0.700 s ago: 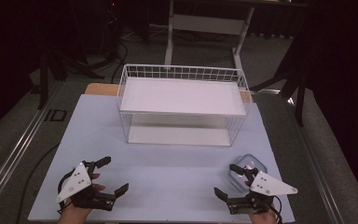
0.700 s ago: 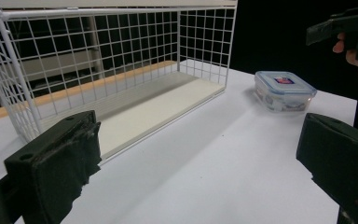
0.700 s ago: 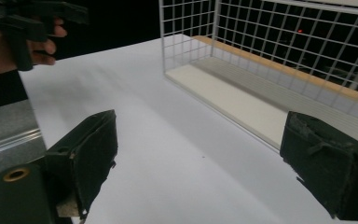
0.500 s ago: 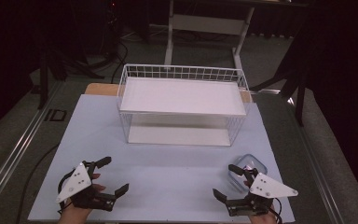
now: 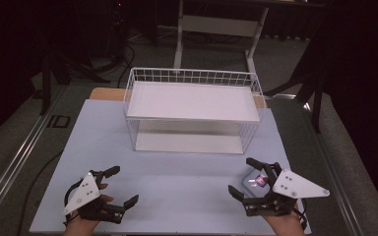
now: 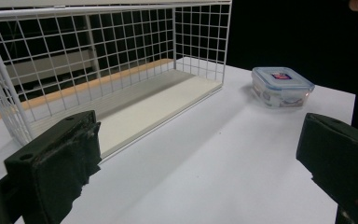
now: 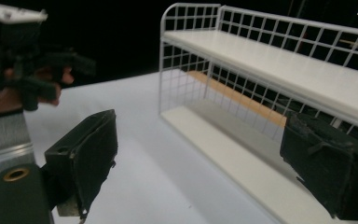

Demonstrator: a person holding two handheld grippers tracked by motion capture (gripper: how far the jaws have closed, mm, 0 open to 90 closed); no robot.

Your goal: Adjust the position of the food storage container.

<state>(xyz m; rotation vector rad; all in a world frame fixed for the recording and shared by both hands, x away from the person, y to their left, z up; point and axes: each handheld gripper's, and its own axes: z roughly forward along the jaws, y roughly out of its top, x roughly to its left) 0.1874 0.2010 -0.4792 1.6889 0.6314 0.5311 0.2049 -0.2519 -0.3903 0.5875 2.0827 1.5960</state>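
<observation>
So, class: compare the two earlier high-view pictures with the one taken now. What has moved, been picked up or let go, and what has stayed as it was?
Nothing has visibly changed. The left hand-held gripper and the right hand-held gripper sit open and empty at the near edge of the table, as before. The small lidded container lies beside the right one, untouched, and the wire shelf rack stands where it was.

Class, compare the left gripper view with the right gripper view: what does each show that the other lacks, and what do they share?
Left gripper view alone: a clear lidded container on the white table, apart from the rack. Right gripper view alone: the left gripper in the person's hand, jaws apart with nothing between them. Both: the white wire rack, its lower shelf bare, and each camera's own open black jaws.
</observation>
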